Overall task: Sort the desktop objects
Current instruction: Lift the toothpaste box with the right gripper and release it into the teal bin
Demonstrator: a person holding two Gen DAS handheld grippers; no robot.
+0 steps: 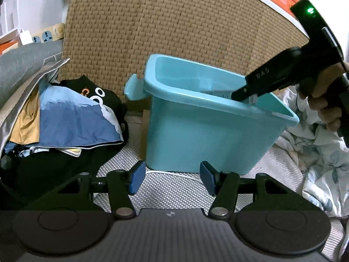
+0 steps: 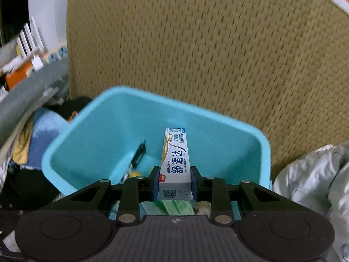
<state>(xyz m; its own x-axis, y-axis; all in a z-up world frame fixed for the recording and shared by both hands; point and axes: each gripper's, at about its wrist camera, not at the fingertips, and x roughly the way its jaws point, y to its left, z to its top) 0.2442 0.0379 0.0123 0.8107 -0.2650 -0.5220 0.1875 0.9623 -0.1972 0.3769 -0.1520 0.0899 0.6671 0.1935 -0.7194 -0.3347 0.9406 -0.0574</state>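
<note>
Toothpaste box [image 2: 175,161], clamped near its end between the pads of our right gripper [image 2: 174,183], hangs over the open teal bin [image 2: 91,135], pointing down into it. Inside the bin we see a dark pen [image 2: 137,154] and green packets [image 2: 172,207]. Our left gripper [image 1: 172,180] stands half open and empty just before the bin's wall [image 1: 196,135], over a white cable [image 1: 174,173] on the mat [image 1: 165,192].

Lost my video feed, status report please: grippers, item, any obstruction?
Right gripper shut on toothpaste box, over blue bin. Left gripper open, empty, facing the bin. Pen already inside; drop path clear.
</note>
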